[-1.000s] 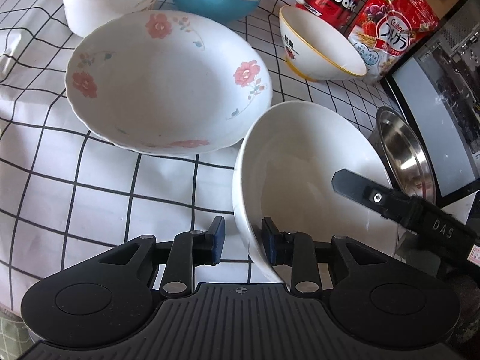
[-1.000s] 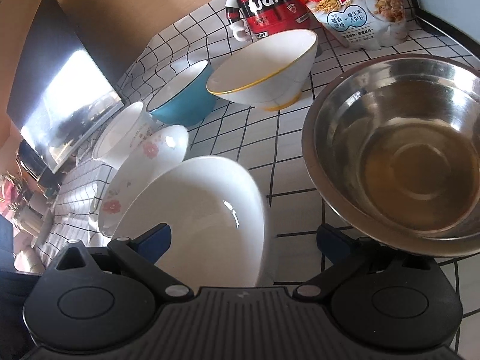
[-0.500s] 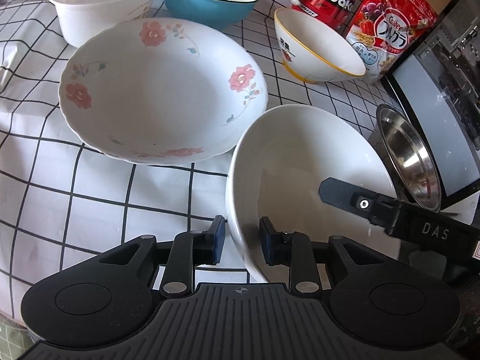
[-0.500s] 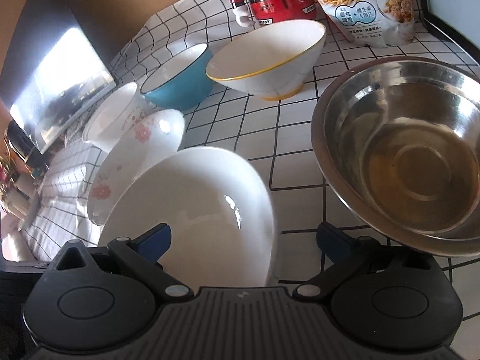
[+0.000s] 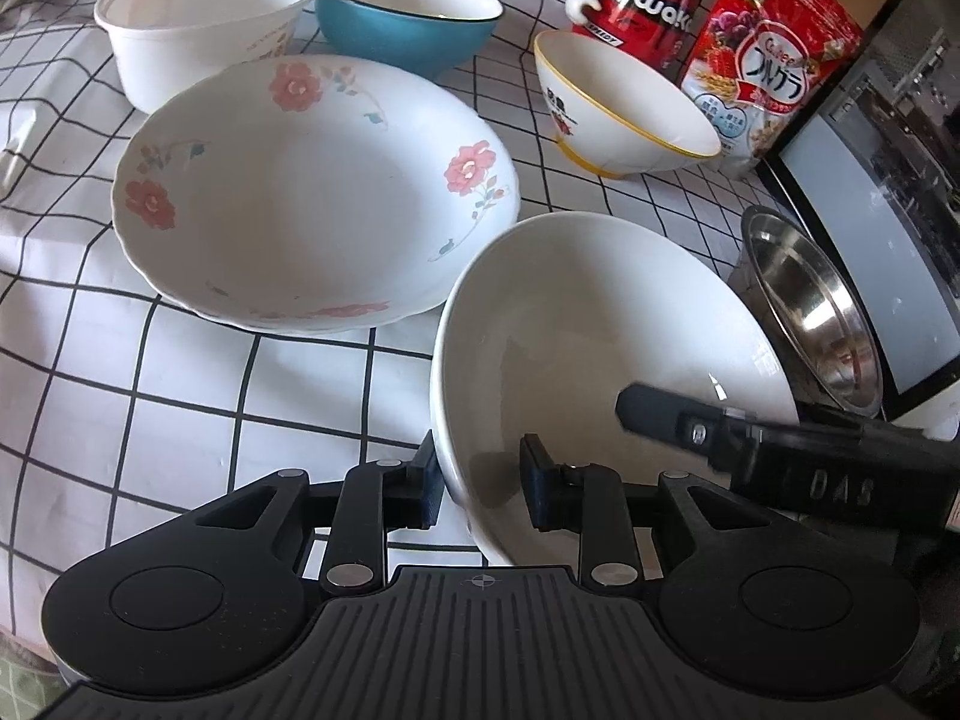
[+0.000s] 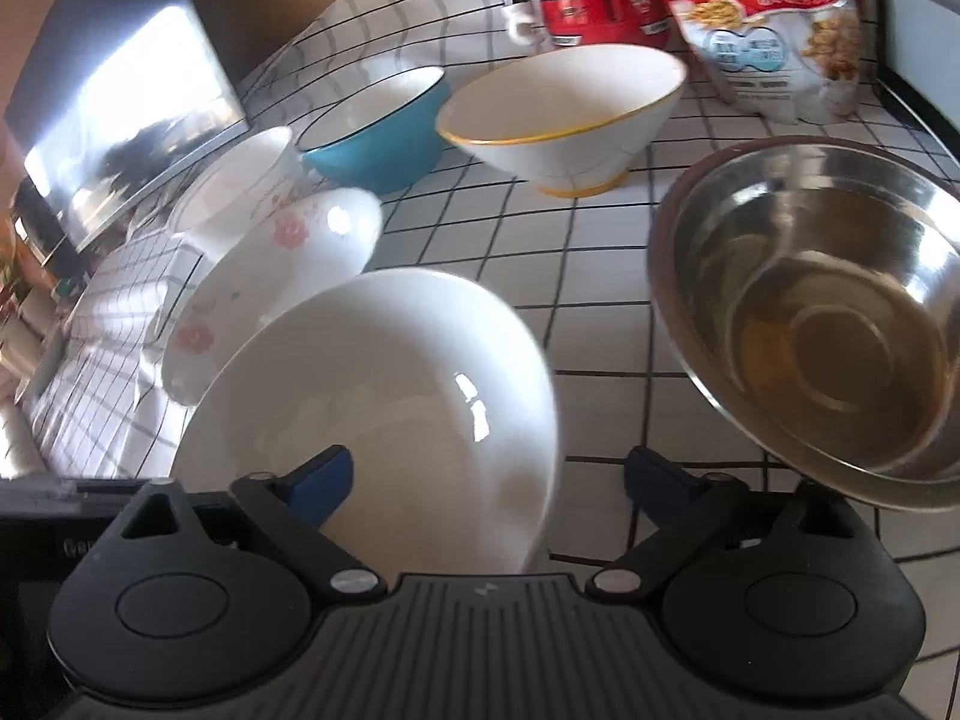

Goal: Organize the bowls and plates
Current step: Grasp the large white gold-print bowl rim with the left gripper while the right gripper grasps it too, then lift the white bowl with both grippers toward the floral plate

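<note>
Left wrist view: the left gripper pinches the near rim of a plain white bowl, one of its fingers outside the wall and the other inside, while the bowl sits tilted above the checked surface just beside a flowered plate. The right gripper stands wide, its jaws having just been closing a little, with the white bowl's right rim between them but neither pad pressing on it; one right finger reaches over the bowl's inside. The risk, as judged from here: a single rim pinch on a tilted, glossy bowl may slip or twist, letting it drop onto the plate or swing against the steel bowl close on its right. The right fingers, closing unevenly, could also knock the bowl out of the left grip. A blue bowl, a yellow-rimmed bowl and a white tub stand further back.
</note>
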Demonstrator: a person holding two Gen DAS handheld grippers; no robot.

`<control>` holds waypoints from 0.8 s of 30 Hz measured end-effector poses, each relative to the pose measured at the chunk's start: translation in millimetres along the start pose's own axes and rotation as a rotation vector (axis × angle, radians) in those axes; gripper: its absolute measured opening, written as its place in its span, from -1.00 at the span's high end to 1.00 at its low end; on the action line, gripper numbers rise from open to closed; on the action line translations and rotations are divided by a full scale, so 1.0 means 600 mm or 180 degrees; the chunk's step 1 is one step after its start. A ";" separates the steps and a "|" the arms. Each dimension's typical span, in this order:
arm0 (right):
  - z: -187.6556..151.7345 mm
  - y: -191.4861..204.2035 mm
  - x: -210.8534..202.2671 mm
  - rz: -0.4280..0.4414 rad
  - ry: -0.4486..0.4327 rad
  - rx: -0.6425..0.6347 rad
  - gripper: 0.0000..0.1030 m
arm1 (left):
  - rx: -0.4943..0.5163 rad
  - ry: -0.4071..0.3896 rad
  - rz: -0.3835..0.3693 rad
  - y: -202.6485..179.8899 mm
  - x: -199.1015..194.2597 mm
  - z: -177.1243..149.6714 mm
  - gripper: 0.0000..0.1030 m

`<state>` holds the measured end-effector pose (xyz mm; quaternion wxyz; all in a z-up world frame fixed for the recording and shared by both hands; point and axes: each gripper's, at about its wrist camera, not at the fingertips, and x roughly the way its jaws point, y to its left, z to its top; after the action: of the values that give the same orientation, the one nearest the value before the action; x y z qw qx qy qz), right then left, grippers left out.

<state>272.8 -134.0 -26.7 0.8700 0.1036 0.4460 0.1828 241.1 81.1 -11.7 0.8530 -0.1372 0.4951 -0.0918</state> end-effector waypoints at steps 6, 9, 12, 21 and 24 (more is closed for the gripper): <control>0.018 0.001 -0.009 0.0246 0.0014 0.0098 -0.42 | -0.0098 0.0040 0.0013 0.003 0.001 0.004 0.49; 0.023 0.007 -0.004 0.0225 0.0086 -0.0028 -0.28 | -0.0109 0.0058 0.0032 0.002 0.002 0.006 0.49; 0.023 0.010 0.004 0.0148 0.0201 -0.0161 -0.14 | -0.0136 0.0094 0.0085 -0.002 0.002 0.008 0.47; 0.024 -0.014 0.006 0.0373 0.0366 -0.0062 -0.06 | -0.0031 0.0141 0.0140 -0.009 0.004 0.010 0.41; 0.019 -0.010 0.004 0.0347 0.0330 -0.0129 -0.06 | -0.0012 0.0117 0.0131 -0.009 0.004 0.006 0.41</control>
<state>285.0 -138.7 -23.8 0.8365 0.1004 0.4803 0.2440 245.4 76.1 -10.0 0.8452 -0.1268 0.5136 -0.0758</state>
